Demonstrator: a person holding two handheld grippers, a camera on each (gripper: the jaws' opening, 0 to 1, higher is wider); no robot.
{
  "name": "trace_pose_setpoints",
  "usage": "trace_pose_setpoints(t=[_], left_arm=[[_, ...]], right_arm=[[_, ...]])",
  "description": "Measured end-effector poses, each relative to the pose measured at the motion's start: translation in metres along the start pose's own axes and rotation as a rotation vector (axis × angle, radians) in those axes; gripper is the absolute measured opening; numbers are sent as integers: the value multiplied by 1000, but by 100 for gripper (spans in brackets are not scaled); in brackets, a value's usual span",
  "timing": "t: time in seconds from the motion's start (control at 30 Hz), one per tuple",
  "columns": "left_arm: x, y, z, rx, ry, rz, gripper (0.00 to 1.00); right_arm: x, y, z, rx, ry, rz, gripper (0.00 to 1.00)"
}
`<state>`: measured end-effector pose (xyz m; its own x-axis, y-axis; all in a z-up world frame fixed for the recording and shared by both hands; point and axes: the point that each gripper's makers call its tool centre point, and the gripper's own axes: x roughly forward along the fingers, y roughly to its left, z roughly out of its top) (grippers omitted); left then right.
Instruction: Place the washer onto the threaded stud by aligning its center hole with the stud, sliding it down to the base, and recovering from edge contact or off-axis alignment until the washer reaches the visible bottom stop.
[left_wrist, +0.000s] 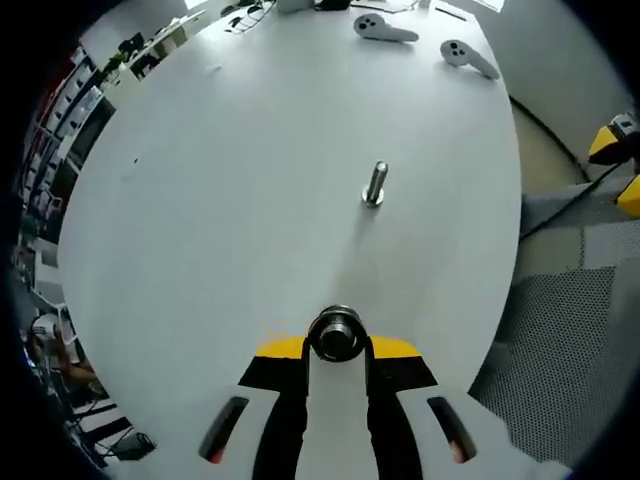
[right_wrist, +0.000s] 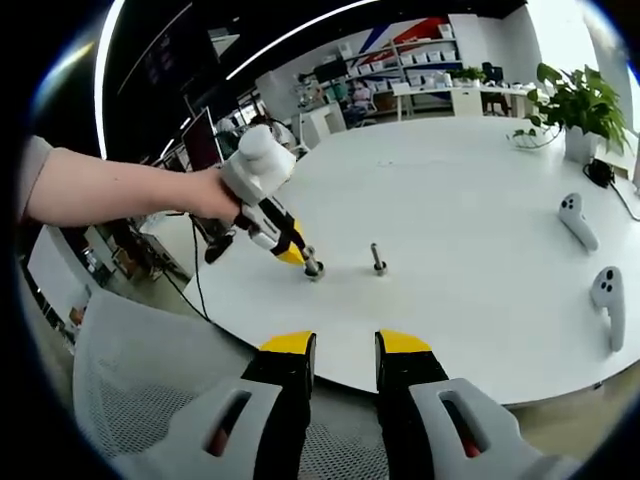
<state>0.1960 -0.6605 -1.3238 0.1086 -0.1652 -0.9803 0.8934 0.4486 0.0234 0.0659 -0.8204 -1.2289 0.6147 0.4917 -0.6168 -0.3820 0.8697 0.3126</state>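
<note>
A short threaded stud (left_wrist: 375, 185) stands upright on the white round table (left_wrist: 220, 200). My left gripper (left_wrist: 338, 347) is shut on a metal washer (left_wrist: 337, 335), which sits between its yellow tips, short of the stud and apart from it. In the right gripper view a hand holds the left gripper (right_wrist: 305, 258) low over the table, with the washer (right_wrist: 314, 268) just left of the stud (right_wrist: 378, 260). My right gripper (right_wrist: 345, 350) hangs off the table's near edge, jaws slightly apart with nothing between them. Its yellow tips (left_wrist: 622, 170) peek in at the right edge of the left gripper view.
Two white hand controllers (left_wrist: 385, 28) (left_wrist: 468, 57) lie on the far side of the table, also seen at the right as controllers (right_wrist: 578, 220) (right_wrist: 608, 290). A potted plant (right_wrist: 580, 100) stands at the table's back. A grey mesh chair (right_wrist: 140, 390) sits below the near edge.
</note>
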Motion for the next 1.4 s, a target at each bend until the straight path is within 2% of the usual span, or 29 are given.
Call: trace_pose_setpoints(t=[0.17, 0.37, 0.67, 0.8, 0.97, 1.17, 1.3, 1.4], left_arm=[[13, -1, -4, 20, 24, 3, 19], [27, -1, -9, 9, 24, 5, 19], [28, 0, -12, -4, -6, 3, 20], [28, 1, -14, -59, -25, 0, 21], [20, -1, -16, -72, -46, 16, 26], [-1, -1, -26, -176, -124, 41, 29], [-17, -6, -32, -262, -208, 42, 31], [-31, -10, -43, -314, -258, 53, 30]], right_arm=[[0, 0, 0, 1, 2, -3, 26], [0, -1, -1, 2, 3, -4, 26], [0, -1, 0, 3, -1, -3, 26], [0, -1, 0, -2, 2, 0, 25], [0, 0, 0, -6, 2, 4, 25], [1, 2, -2, -15, 12, 11, 25], [0, 2, -1, -15, 8, 12, 25], [0, 2, 1, -20, -5, 12, 25]])
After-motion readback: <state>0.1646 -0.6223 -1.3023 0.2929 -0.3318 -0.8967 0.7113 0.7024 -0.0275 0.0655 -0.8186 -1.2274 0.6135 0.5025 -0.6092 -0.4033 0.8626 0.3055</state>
